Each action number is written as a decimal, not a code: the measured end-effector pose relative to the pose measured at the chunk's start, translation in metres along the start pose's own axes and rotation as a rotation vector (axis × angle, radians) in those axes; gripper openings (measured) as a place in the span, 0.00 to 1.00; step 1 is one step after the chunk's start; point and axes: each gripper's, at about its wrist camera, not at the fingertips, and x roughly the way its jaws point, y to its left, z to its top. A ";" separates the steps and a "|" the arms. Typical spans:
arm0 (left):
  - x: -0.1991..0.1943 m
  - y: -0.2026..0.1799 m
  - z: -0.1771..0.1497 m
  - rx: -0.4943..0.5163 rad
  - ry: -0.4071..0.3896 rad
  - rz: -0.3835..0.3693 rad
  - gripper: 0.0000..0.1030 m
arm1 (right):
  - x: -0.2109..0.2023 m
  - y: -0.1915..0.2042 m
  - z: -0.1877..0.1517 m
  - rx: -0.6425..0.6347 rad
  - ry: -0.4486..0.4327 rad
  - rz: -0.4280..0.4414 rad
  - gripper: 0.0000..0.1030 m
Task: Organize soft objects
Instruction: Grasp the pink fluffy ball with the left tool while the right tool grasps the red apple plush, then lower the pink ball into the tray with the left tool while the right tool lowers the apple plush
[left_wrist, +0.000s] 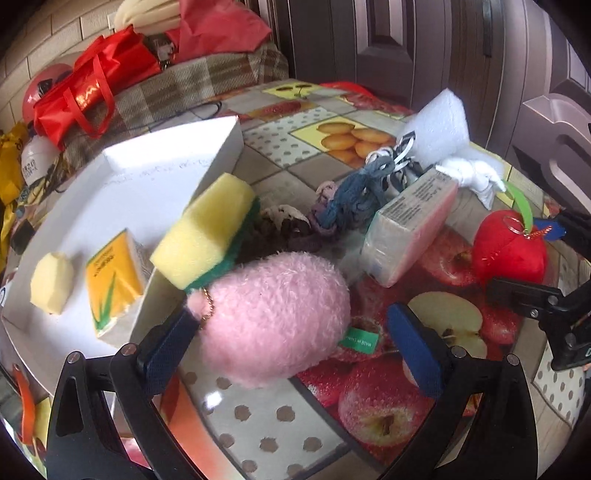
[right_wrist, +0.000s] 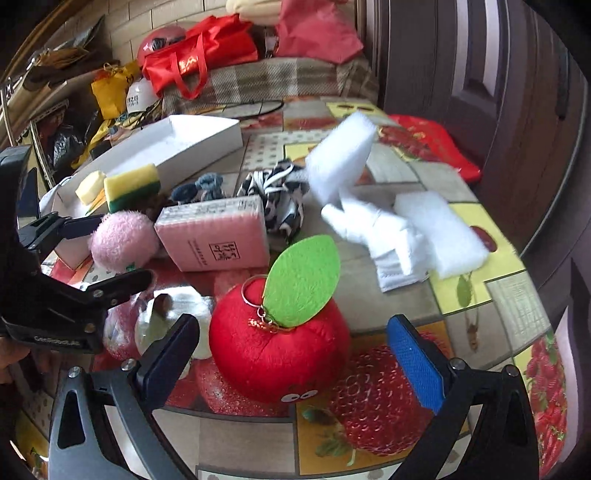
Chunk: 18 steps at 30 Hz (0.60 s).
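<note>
A table (right_wrist: 480, 295) covered with a fruit-patterned oilcloth holds a scatter of soft things. The left gripper (left_wrist: 291, 343) is spread wide, its blue-padded fingers on either side of a fluffy pink plush ball (left_wrist: 273, 317) that lies on the table; the left pad sits close against the plush by its small gold chain, while the right pad stands clear of it. The right gripper (right_wrist: 295, 354) is also wide open, straddling a red plush apple (right_wrist: 277, 347) with a green felt leaf and a metal key ring; neither pad touches it. Just behind the pink plush, a yellow sponge with a green scouring layer (left_wrist: 205, 236) leans over the edge of a shallow white box (left_wrist: 122, 184). Inside the box lie a small pale yellow foam piece (left_wrist: 51, 282) and a yellow tissue packet (left_wrist: 114, 280). Between the two plush toys rests a pink wrapped tissue pack (right_wrist: 214, 234), tilted on its side. Behind it lie a blue-grey knitted scrunchie (left_wrist: 354, 192), a black-and-white patterned fabric piece (right_wrist: 277, 195), a white glove (right_wrist: 376, 229) and two white foam blocks (right_wrist: 340, 158), one propped up, one flat at the right. Beyond the table, a plaid-covered surface carries a red tote bag (right_wrist: 195, 55).
</note>
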 end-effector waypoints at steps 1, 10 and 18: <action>0.002 0.001 0.000 -0.001 0.008 -0.008 0.91 | 0.004 -0.002 0.000 0.010 0.023 0.029 0.76; -0.042 -0.003 -0.014 0.034 -0.150 -0.124 0.62 | -0.025 -0.001 -0.010 0.004 -0.103 0.071 0.61; -0.115 0.024 -0.048 0.008 -0.553 0.109 0.63 | -0.073 0.013 -0.015 0.014 -0.493 0.008 0.61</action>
